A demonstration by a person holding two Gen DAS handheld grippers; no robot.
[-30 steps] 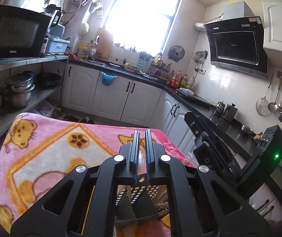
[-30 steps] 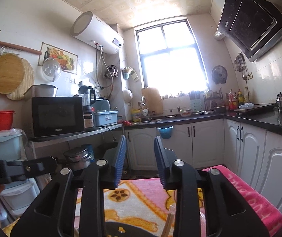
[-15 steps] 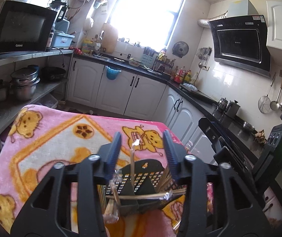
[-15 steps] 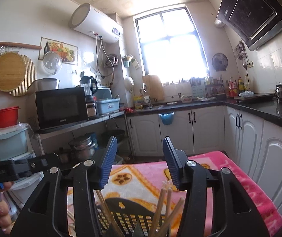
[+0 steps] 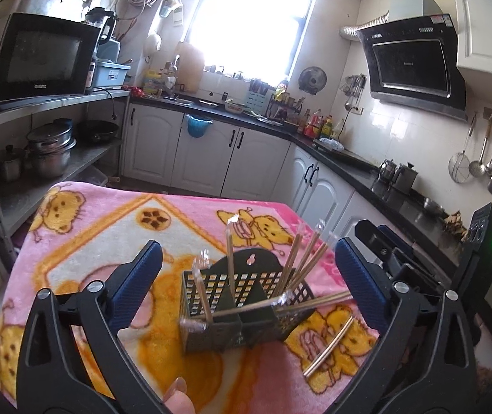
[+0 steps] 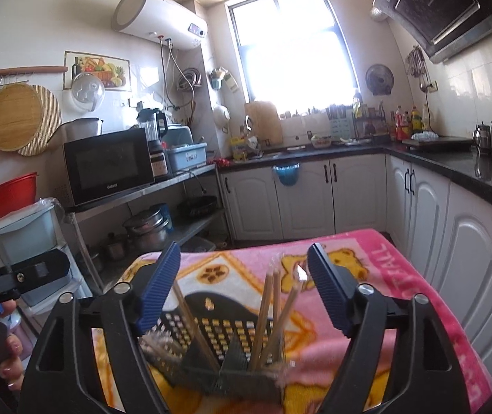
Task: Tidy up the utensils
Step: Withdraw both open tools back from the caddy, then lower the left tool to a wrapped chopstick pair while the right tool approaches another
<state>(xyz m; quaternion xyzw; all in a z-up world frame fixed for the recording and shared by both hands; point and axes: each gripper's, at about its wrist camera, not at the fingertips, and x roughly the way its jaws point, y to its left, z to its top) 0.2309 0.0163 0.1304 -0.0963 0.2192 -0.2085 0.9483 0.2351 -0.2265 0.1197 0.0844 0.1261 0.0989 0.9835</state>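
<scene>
A black perforated utensil holder [image 5: 246,307] stands on a pink bear blanket [image 5: 90,234] with several wrapped chopsticks [image 5: 301,258] upright or leaning in it. One wrapped pair [image 5: 328,348] lies loose on the blanket to its right. My left gripper [image 5: 246,276] is just short of the holder; its jaws are opening wide and nothing is pressed between them. In the right wrist view the same holder [image 6: 218,338] and chopsticks [image 6: 273,307] sit low between the blue pads of my right gripper [image 6: 244,286], whose jaws are also opening and grip nothing.
The blanket-covered table ends at white cabinets [image 6: 470,241] on the right and at the far side. A metal shelf with a microwave [image 5: 39,58] and pots [image 5: 49,148] stands left. My right gripper's body [image 5: 401,258] is beside the holder. A fingertip [image 5: 177,393] shows at the bottom.
My left gripper, shut on a wrapped chopstick, has opened wide and drawn back; the chopstick now stands in the holder. My right gripper's jaws have widened too, and the holder has come into its view.
</scene>
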